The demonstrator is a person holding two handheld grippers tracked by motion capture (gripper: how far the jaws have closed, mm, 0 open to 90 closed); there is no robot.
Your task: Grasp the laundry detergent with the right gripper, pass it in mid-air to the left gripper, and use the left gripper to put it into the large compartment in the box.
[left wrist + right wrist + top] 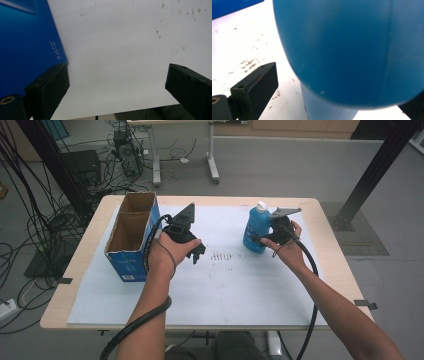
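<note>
Currently left gripper jaws spread wide beside blue carton; right gripper against blue bottle, grip state indeterminable.

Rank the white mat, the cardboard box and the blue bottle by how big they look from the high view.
1. white mat
2. cardboard box
3. blue bottle, partly hidden by the right gripper

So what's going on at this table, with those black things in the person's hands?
A person holds a black two-jaw gripper in each hand over a white-topped table. The right gripper is at a standing blue plastic bottle with a white cap, jaws around it but apparently not yet closed. The left gripper hangs open beside an open blue cardboard box.
</note>
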